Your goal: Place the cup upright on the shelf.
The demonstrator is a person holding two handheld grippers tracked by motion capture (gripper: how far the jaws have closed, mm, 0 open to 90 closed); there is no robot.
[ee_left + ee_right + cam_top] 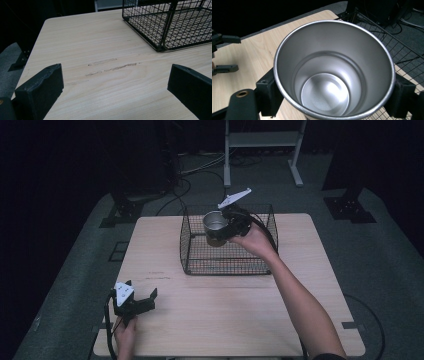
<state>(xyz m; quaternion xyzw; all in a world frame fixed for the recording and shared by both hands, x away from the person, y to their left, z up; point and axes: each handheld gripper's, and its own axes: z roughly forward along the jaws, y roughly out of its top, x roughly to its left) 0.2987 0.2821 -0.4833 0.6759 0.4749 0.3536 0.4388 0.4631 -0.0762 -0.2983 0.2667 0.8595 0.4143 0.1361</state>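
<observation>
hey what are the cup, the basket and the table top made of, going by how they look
Cup: likely stainless steel with a brushed, satiny finish; its silver-grey inside shows soft reflections and a bright rolled rim.
Basket: thin metal wire in a square grid, black, probably painted or coated; you see straight through it.
Table top: pale wood or wood-look laminate, matte; grain lines run along it, with a few scuffed streaks.

Wood table [220, 315] w/ wire basket [200, 262] on it.

My right tongs [332, 87] are matte black, and the steel cup [329, 75] is plain brushed silver. My left tongs [115, 87] are black too. The wire basket [227, 242] is a black grid, the desk [225, 310] pale wood grain with 2 darker scuffs.
</observation>
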